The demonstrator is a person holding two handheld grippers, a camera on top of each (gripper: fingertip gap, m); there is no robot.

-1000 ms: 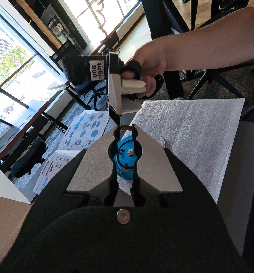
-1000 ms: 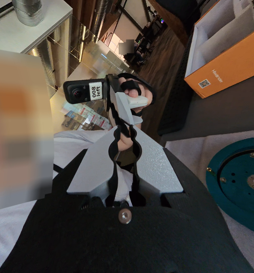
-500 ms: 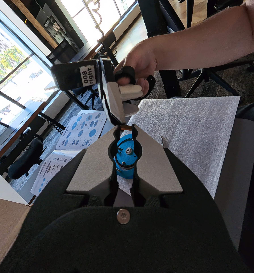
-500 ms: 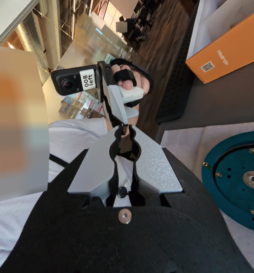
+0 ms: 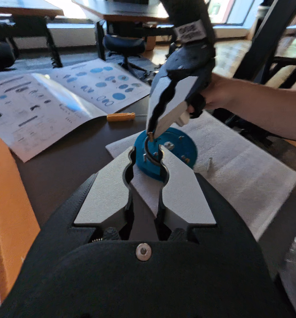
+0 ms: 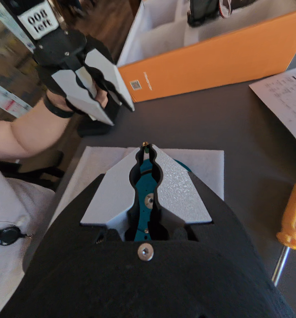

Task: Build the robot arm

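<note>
My right gripper (image 6: 146, 146) is shut on a small brass standoff (image 6: 145, 144), pinched at the very fingertips. It also shows in the left wrist view (image 5: 152, 131), holding the brass standoff (image 5: 150, 136) upright just above the far rim of a blue disc (image 5: 176, 151). The blue disc (image 6: 143, 187) lies on a white foam sheet (image 5: 238, 163) and has small screws and a metal hub on top. My left gripper (image 5: 147, 149) is open and empty, low over the disc's near edge. In the right wrist view the left gripper (image 6: 122, 116) hangs open at the upper left.
An orange box (image 6: 204, 68) with white compartments stands on the dark table; its side also shows in the left wrist view (image 5: 6, 189). An orange-handled screwdriver (image 6: 293, 215) lies right of the foam. An open booklet (image 5: 49, 103) lies beyond. A loose metal pin (image 5: 208, 164) rests on the foam. My right fingertips sit around 5 centimeters from my left ones.
The brass standoff passed from my left gripper to my right one. The left pads opened and let go; the right pads closed on it and carried it down over the blue disc.
</note>
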